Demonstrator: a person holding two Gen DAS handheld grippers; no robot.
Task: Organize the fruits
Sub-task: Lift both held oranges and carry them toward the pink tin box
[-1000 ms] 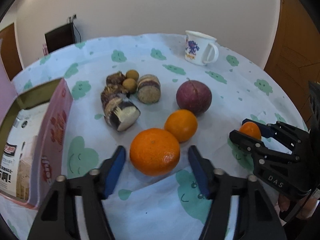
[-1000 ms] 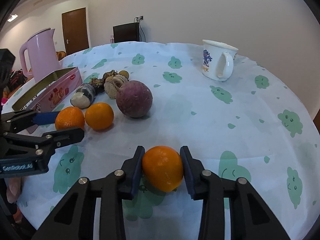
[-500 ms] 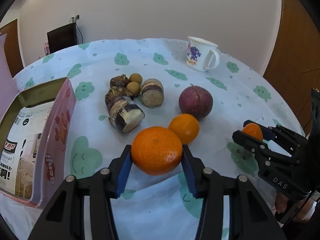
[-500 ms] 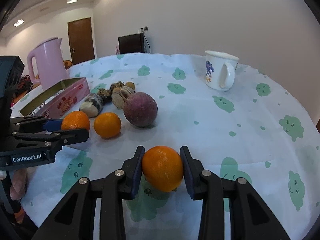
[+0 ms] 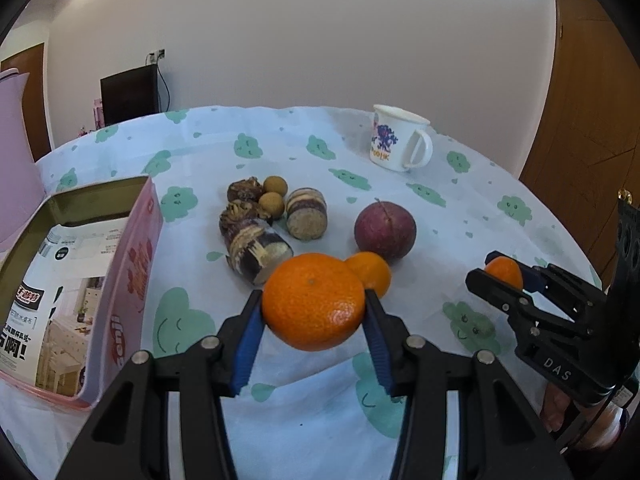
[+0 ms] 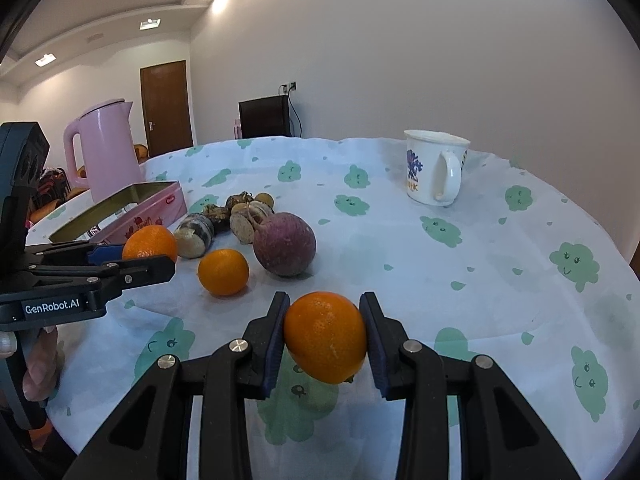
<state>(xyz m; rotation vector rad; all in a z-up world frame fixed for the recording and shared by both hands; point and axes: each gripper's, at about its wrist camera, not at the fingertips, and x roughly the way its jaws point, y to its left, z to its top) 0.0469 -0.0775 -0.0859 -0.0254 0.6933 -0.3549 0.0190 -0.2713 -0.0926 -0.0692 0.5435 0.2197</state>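
Observation:
My left gripper (image 5: 314, 320) is shut on a large orange (image 5: 314, 300) and holds it above the tablecloth; it also shows in the right wrist view (image 6: 149, 242). My right gripper (image 6: 325, 340) is shut on a smaller orange (image 6: 325, 340), raised off the cloth; it also shows in the left wrist view (image 5: 503, 273). A third orange (image 6: 223, 272) lies on the cloth beside a purple round fruit (image 6: 285, 244). Behind them lie taro pieces (image 5: 256, 250) and two small brown longans (image 5: 275, 186).
An open pink tin box (image 5: 140, 256) stands at the left, with a pink kettle (image 6: 105, 148) behind it. A white mug (image 6: 434, 172) stands at the far right. The round table's edge (image 6: 624, 264) curves close on the right.
My left gripper closed on the large orange and lifted it off the cloth. My right gripper rose with its orange.

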